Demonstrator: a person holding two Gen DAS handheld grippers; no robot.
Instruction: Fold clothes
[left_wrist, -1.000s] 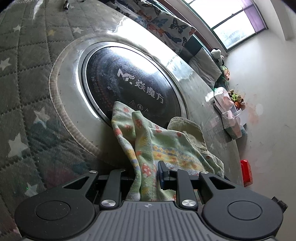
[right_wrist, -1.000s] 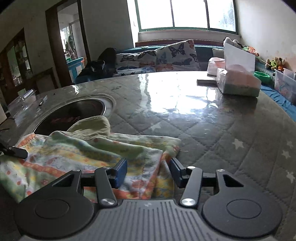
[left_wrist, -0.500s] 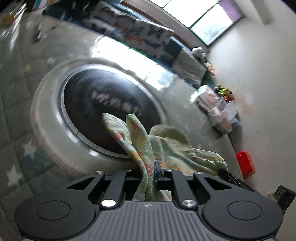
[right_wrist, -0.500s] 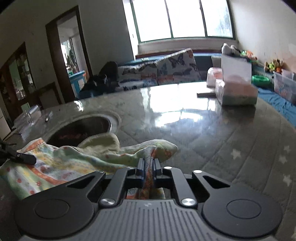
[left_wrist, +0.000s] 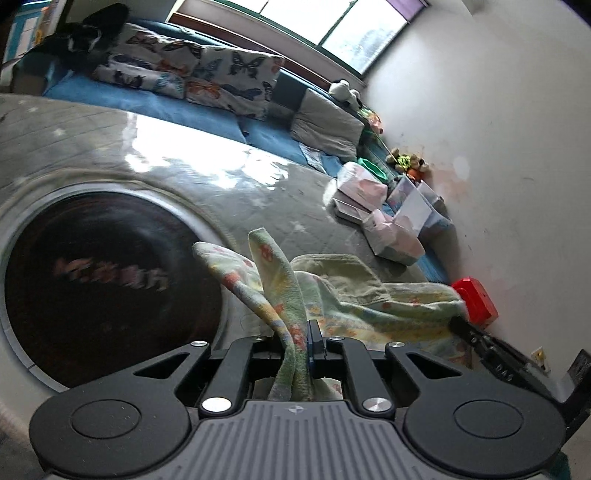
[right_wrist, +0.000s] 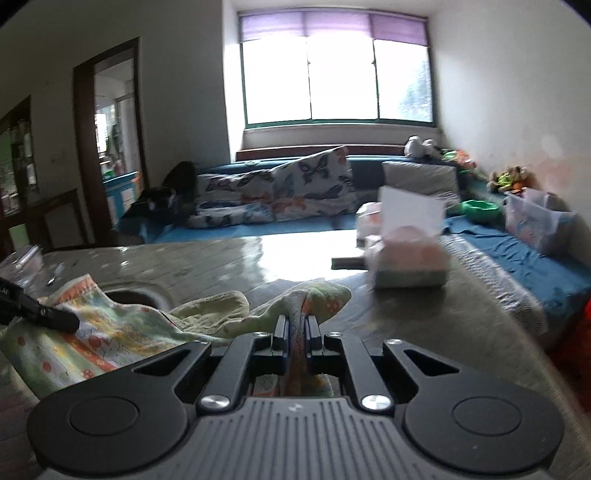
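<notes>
Both jaws pinch garment (left_wrist: 332, 295) edges, table (right_wrist: 295, 258) roomy

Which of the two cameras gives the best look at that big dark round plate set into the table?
The left wrist view: the dark round plate fills its left side, blurred lettering included. The right wrist view shows only a sliver of its rim behind the patterned cloth.

White lettering on dark round cooktop (left_wrist: 107, 280) set into the surface (left_wrist: 207, 162): motion-blurred, not legible. Small white characters on black body of right claw (left_wrist: 460, 325), seen at right edge of left wrist view: too small to read. Right wrist view: no readable text.
</notes>
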